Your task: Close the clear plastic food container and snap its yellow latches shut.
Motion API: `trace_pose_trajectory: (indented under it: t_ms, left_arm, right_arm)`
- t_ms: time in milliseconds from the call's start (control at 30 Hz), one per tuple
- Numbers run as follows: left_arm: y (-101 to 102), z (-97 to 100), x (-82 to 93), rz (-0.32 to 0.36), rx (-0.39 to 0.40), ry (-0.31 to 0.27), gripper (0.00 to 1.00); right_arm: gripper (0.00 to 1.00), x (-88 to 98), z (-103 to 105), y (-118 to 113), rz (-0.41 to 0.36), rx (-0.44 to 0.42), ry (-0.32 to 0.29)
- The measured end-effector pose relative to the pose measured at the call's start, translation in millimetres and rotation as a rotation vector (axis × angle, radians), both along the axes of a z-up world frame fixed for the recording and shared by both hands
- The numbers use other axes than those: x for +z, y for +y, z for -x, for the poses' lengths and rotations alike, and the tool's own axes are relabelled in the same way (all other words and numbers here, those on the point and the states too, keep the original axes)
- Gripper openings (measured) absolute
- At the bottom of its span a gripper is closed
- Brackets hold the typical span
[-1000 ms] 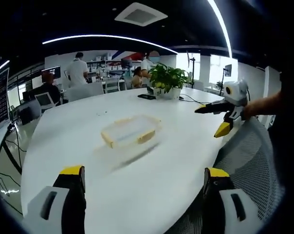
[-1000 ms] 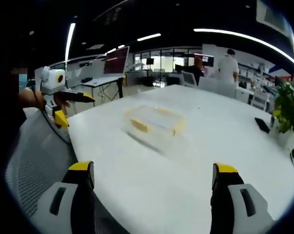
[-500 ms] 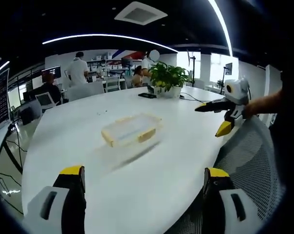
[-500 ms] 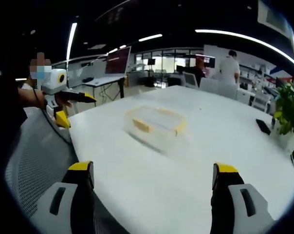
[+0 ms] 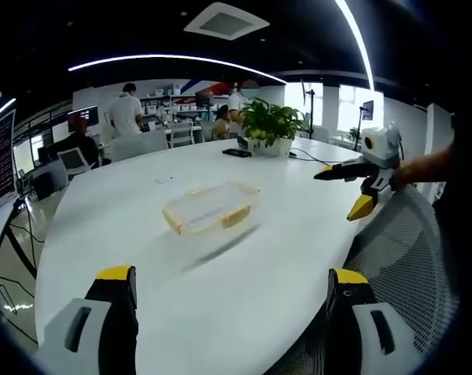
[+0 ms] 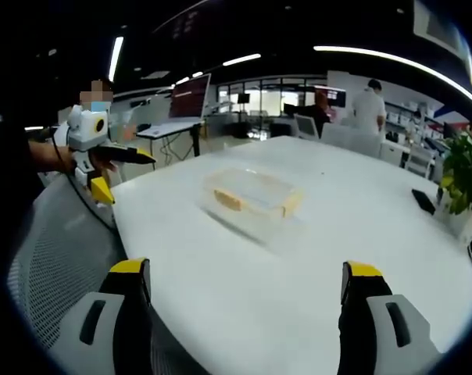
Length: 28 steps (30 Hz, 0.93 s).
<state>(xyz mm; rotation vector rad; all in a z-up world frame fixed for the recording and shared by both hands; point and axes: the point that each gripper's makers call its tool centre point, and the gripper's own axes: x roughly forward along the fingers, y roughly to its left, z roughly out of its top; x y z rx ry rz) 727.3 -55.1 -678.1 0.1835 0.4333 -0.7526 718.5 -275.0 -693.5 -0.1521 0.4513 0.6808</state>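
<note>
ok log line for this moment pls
phase: approach | container: on white table, untouched | left gripper: jaws open, empty | right gripper: jaws open, empty

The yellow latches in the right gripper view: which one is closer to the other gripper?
The latch on the container's left-hand end, facing the left gripper; the other latch sits on the end toward the potted plant.
</note>
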Motion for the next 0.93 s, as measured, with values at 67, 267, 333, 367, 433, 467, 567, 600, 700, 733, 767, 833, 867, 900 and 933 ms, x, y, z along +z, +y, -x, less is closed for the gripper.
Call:
trace_pose_trajectory:
  t_ms: [67,267,333,367,433,467,567,600,700,733,767,833,867,900,933]
  left_arm:
    - [-0.4,0.3,-0.2,-0.002,-0.003,-0.002,0.99]
    - [-0.2,0.4,0.0,0.000,-0.003,-0.003,0.99]
    - [-0.4,0.5,0.2,-0.001,-0.003,-0.005,0.99]
    - [-0.5,0.6,0.3,0.000,-0.004,-0.004,0.99]
    - [-0.6,0.8,0.4,0.000,-0.004,-0.004,0.99]
    - [-0.7,0.8,0.5,0.000,-0.004,-0.005,0.99]
    - [-0.9,0.2,0.5,-0.004,-0.005,-0.008,0.99]
    - [-1.0,0.1,0.3,-0.005,-0.005,-0.008,0.99]
    - [-1.0,-0.2,0.3,-0.007,-0.005,-0.010,0.99]
    - [-1.0,-0.2,0.4,-0.007,-0.005,-0.010,0.99]
    - [-0.8,-0.3,0.4,-0.007,-0.004,-0.011,0.99]
    - [-0.4,-0.3,0.5,-0.009,-0.002,-0.012,0.99]
    - [-0.3,-0.2,0.3,-0.009,-0.002,-0.011,0.99]
    - [-0.1,-0.2,0.1,-0.010,-0.001,-0.011,0.99]
    - [0.3,-0.6,0.1,-0.013,-0.001,-0.014,0.99]
  right_arm:
    - [0.99,-0.5,0.1,-0.3,0.003,0.000,0.001]
    - [0.99,0.8,-0.5,-1.2,0.004,-0.008,-0.005]
    - [0.99,0.6,-0.4,-1.2,0.006,-0.008,-0.004]
    - [0.99,0.6,-0.3,-1.0,0.006,-0.007,-0.004]
    - [0.99,0.5,-0.3,-1.1,0.006,-0.007,-0.004]
    - [0.99,0.3,-0.3,-1.2,0.006,-0.008,-0.003]
    - [0.99,0.4,-1.2,-2.2,0.004,-0.012,-0.003]
    - [0.99,0.9,-1.8,-2.7,0.001,-0.015,-0.006]
    - [0.99,1.5,-3.1,-4.9,-0.011,-0.028,-0.003]
    - [0.99,1.6,-3.2,-5.1,-0.011,-0.029,-0.004]
    - [0.99,2.1,-2.8,-4.6,-0.010,-0.028,-0.004]
    - [0.99,1.5,-2.1,-3.8,-0.006,-0.024,-0.002]
    - [0.99,1.2,-2.0,-3.7,-0.004,-0.023,-0.002]
    - [0.99,0.8,-2.0,-3.7,-0.003,-0.022,-0.003]
    - [0.99,0.8,-2.1,-3.6,-0.004,-0.021,-0.003]
